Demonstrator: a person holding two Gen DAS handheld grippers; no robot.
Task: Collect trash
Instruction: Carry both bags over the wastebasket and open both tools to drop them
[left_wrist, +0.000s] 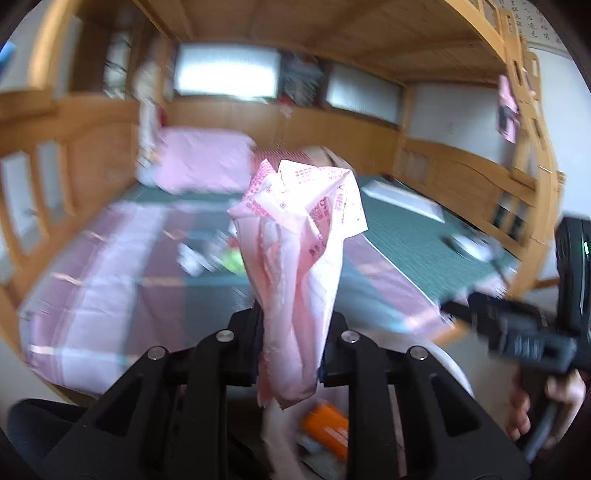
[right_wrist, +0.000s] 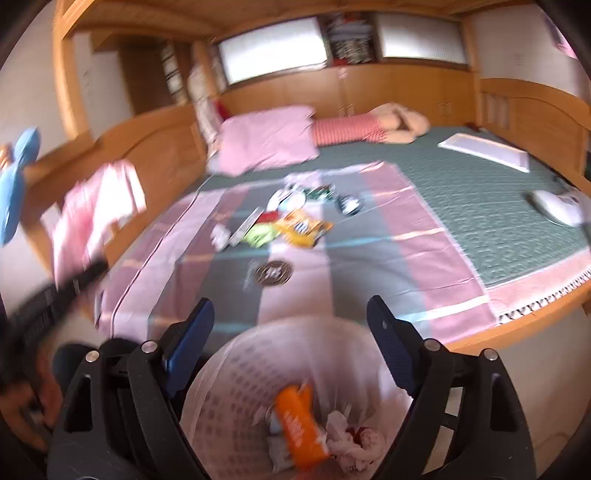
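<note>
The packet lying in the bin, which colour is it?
Orange packet, clearest in the right wrist view.

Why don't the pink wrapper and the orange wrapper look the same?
The pink wrapper is pinched upright in the left hand-held gripper; the orange wrapper lies inside the bin. The pink one is pale with red print; the orange one is bright. Both are crumpled trash.

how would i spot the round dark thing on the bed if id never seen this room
Find the wooden bed and the pink and grey striped sheet on it. The dark round disc lies alone on the sheet, nearer the white bin than the wrapper pile. It is flat, round and brown-black, not bright.
</note>
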